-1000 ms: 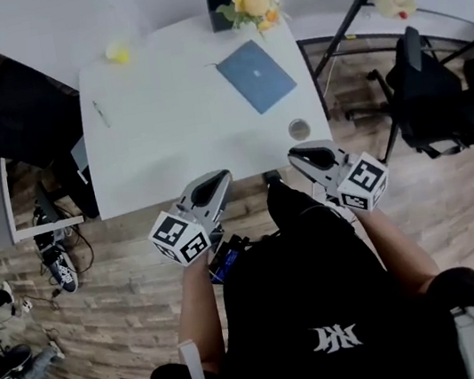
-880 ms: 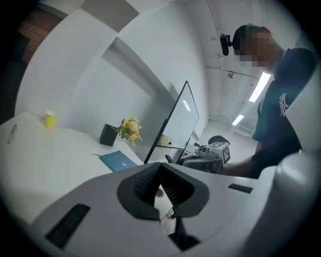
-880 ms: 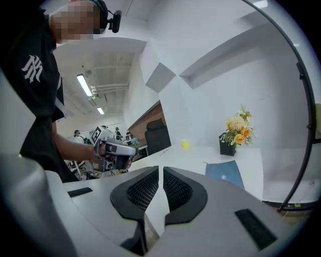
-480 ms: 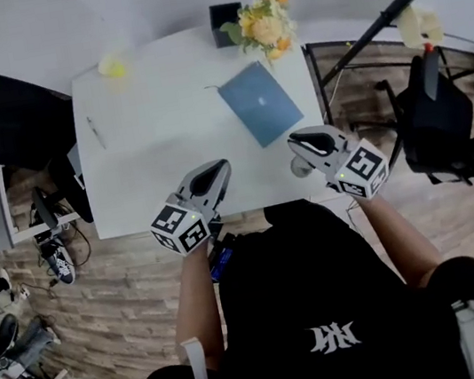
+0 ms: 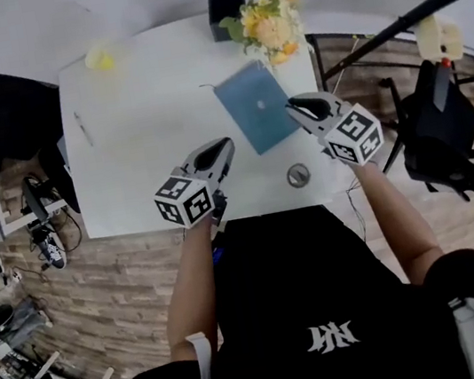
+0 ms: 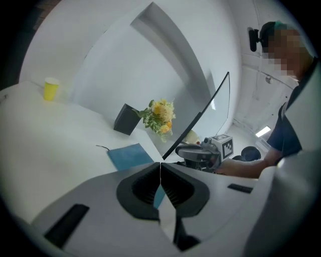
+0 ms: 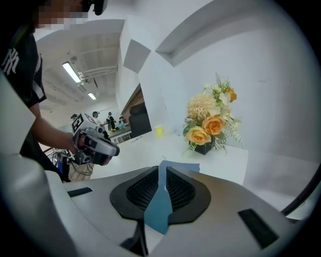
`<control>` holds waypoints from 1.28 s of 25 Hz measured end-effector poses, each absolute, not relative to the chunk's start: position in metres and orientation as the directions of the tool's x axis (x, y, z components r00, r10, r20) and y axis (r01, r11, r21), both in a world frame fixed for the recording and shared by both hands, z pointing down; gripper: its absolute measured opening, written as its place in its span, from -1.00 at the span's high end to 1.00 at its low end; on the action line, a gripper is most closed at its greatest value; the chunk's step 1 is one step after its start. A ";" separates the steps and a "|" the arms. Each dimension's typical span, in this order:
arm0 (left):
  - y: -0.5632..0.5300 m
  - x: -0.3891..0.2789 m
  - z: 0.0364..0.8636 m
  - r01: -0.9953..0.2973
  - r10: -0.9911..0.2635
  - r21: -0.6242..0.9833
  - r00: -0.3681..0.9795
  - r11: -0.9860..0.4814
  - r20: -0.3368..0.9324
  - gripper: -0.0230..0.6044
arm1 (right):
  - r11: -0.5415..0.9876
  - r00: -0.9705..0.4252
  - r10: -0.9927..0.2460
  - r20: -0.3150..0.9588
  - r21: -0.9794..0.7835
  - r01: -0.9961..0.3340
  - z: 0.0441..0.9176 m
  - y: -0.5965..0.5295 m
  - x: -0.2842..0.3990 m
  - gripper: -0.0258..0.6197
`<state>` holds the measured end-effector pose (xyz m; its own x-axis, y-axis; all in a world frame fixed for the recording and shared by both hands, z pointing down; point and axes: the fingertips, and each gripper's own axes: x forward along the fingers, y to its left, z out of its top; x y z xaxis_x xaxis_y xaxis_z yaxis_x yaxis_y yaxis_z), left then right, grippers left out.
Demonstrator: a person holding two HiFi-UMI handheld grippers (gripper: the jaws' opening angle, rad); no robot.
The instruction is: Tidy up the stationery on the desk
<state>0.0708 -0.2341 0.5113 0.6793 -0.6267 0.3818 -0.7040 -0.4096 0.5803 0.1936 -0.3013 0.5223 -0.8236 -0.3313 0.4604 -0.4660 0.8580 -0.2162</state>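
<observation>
A blue notebook (image 5: 254, 105) lies on the white desk (image 5: 149, 145), right of the middle. A pen (image 5: 82, 129) rests near the left edge. A small round roll (image 5: 298, 175) sits close to the front edge. My left gripper (image 5: 219, 149) hovers shut over bare desk just left of the notebook, its jaws touching at the tip (image 6: 160, 164). My right gripper (image 5: 296, 107) hangs over the notebook's right edge, jaws all but together and nothing between them (image 7: 162, 168). The blue notebook (image 7: 176, 166) shows through that slit.
A yellow cup (image 5: 100, 58) stands at the back left. A black box (image 5: 223, 8) and a bunch of flowers (image 5: 269, 15) are at the back right. A black chair (image 5: 445, 140) and a slanted black pole (image 5: 390, 28) stand right of the desk.
Both grippers have moved forward from the desk's front edge to over its surface. The right one now reaches the notebook's edge, and the round roll lies behind it.
</observation>
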 end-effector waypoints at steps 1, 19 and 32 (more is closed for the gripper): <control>-0.239 0.071 0.517 -0.704 -0.628 0.593 0.674 -0.390 0.388 0.92 | 0.855 -0.816 -0.330 0.475 -0.216 -0.471 0.528 -0.308 0.194 0.76; -0.275 0.075 0.621 -0.796 -0.555 0.594 0.549 -0.118 0.625 0.53 | 0.784 -0.700 -0.236 0.674 -0.294 -0.547 0.627 -0.349 0.198 0.46; -0.278 0.087 0.635 -0.829 -0.511 0.553 0.513 -0.086 0.690 0.45 | 0.772 -0.647 -0.223 0.729 -0.273 -0.574 0.642 -0.346 0.199 0.45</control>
